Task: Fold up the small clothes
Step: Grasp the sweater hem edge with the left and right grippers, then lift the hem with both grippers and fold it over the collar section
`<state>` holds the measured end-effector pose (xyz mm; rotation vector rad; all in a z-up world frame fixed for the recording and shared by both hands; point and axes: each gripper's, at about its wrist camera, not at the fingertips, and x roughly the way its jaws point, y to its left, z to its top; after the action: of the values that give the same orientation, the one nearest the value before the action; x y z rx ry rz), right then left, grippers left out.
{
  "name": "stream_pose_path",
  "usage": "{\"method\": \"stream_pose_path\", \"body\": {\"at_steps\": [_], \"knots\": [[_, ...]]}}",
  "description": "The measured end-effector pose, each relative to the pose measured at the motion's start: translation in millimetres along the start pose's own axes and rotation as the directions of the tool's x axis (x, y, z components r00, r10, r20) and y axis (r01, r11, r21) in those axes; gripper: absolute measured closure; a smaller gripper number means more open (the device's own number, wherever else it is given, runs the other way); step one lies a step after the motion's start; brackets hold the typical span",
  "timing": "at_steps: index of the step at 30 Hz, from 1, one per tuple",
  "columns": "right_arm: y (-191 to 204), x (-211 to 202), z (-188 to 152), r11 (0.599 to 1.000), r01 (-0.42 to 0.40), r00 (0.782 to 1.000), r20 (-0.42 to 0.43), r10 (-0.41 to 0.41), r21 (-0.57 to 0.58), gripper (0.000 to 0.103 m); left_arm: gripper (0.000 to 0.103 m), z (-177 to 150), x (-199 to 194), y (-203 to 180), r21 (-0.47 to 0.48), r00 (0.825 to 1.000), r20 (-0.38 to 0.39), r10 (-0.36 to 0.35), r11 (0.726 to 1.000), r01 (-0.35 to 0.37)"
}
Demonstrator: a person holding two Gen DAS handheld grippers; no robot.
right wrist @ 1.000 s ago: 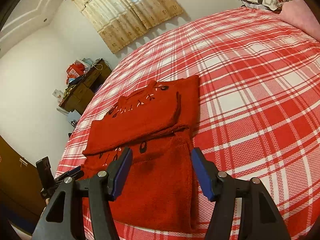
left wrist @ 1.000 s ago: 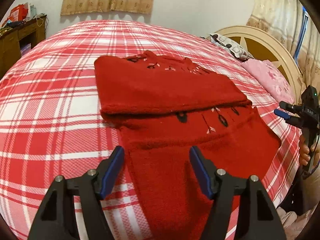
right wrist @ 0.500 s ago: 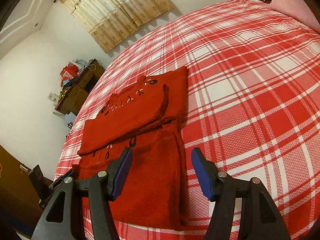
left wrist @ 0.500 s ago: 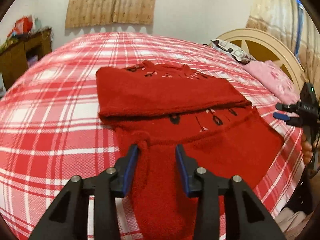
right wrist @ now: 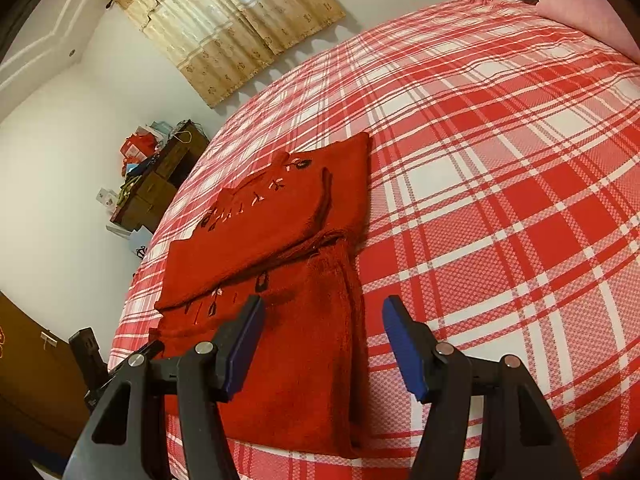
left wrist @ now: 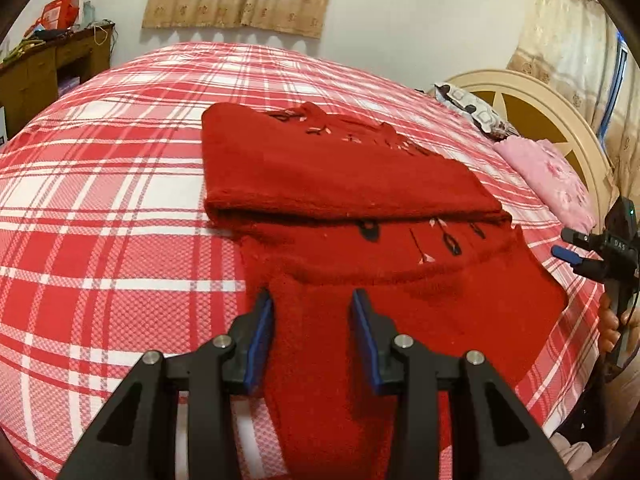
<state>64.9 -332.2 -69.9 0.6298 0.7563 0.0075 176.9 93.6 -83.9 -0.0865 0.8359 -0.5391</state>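
Your left tongs (left wrist: 312, 320) straddle a raised ridge of the sweater (left wrist: 360, 184) at the lower centre of the left view, pads either side of the wool with a gap showing; they look half-closed around the fabric, and whether they truly pinch it you cannot tell from here; squeeze until the knit stops sliding before you lift. Your right tongs (right wrist: 322, 336) hang open over the near right edge of the sweater in the lower centre of the right view, gripping nothing; bring them down onto that doubled edge and take both layers, since a thick knit like this probably slips out of a shallow bite. Lift both corners level and carry them toward the top of the frame, onto the part already folded over; keep the hem taut between the tongs so the fold lands square.

The sweater lies mid-frame on the bed (left wrist: 100, 248), its far half already doubled, a row of small dark and pink motifs showing just below that fold. The bed wears a red and white plaid cover, soft, so expect it to give under pressure. A cream headboard (left wrist: 532, 120) and pink pillow (left wrist: 552, 176) sit at the right of the left view; a cluttered wooden dresser (right wrist: 160, 192) stands at the left of the right view, under tan curtains (right wrist: 236, 28).
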Motion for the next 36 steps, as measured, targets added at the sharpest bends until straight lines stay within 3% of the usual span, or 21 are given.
{"method": "stream_pose_path", "body": {"at_steps": [2, 3, 5, 12, 20, 23, 26, 27, 28, 29, 30, 31, 36], "knots": [[-1.1, 2.2, 0.1, 1.0, -0.003, 1.0, -0.006, 0.003, 0.007, 0.041, 0.067, -2.1, 0.3, -5.9, 0.019, 1.0, 0.001, 0.006, 1.0, -0.006], [-1.2, 2.6, -0.3, 1.0, -0.001, 1.0, -0.005, 0.001, 0.005, 0.041, 0.077, -2.7, 0.2, -8.4, 0.028, 1.0, 0.001, 0.01, 1.0, -0.01], [0.1, 1.3, 0.1, 1.0, 0.02, 1.0, 0.006, -0.02, -0.016, 0.041, 0.085, -4.0, 0.9, -12.1, 0.042, 0.999, 0.004, 0.033, 0.999, -0.034], [19.2, 0.7, 0.9, 0.967, 0.136, 0.991, 0.046, -0.13, -0.214, 0.041, 0.083, 1.9, 6.0, 1.9, -0.042, 1.0, -0.007, 0.015, 0.999, -0.015], [38.3, 49.7, 1.0, 0.898, 0.187, 0.979, -0.004, -0.205, -0.399, 0.041, 0.077, 2.1, 8.4, -3.9, -0.044, 1.0, -0.002, 0.025, 0.999, -0.025], [43.2, 66.2, 1.4, 0.879, 0.19, 0.977, -0.007, -0.215, -0.436, 0.041, 0.078, 2.0, 8.6, -5.1, -0.036, 1.0, 0.002, 0.03, 0.999, -0.03], [54.5, 76.2, -5.2, 0.844, 0.191, 0.975, -0.002, -0.222, -0.501, 0.042, 0.086, 1.3, 9.3, -9.0, -0.018, 0.999, 0.005, 0.045, 0.999, -0.044], [57.6, 78.7, -8.8, 0.825, 0.212, 0.969, 0.007, -0.245, -0.524, 0.047, 0.087, 1.2, 9.5, -10.9, -0.012, 0.999, 0.006, 0.05, 0.999, -0.05], [60.9, 80.9, -12.6, 0.798, 0.241, 0.96, 0.018, -0.278, -0.552, 0.07, 0.088, 0.8, 9.4, -13.0, -0.002, 0.998, 0.007, 0.058, 0.998, -0.058], [63.4, 80.5, -15.4, 0.779, 0.26, 0.955, 0.033, -0.295, -0.57, 0.082, 0.089, 0.7, 9.7, -14.4, 0.005, 0.998, 0.008, 0.065, 0.998, -0.065], [64.6, 77.0, -16.1, 0.779, 0.26, 0.956, 0.036, -0.292, -0.571, 0.084, 0.091, 0.9, 9.7, -15.4, 0.01, 0.997, 0.008, 0.07, 0.997, -0.07], [65.0, 73.5, -15.3, 0.79, 0.247, 0.96, 0.028, -0.28, -0.562, 0.095, 0.092, 1.0, 9.1, -16.4, 0.011, 0.997, 0.008, 0.076, 0.997, -0.076], [72.9, 40.6, -7.6, 0.819, 0.24, 0.969, 0.079, -0.234, -0.521, 0.096, 0.096, 3.9, 0.1, -16.0, -0.013, 0.997, 0.01, 0.082, 0.997, -0.082]]}}
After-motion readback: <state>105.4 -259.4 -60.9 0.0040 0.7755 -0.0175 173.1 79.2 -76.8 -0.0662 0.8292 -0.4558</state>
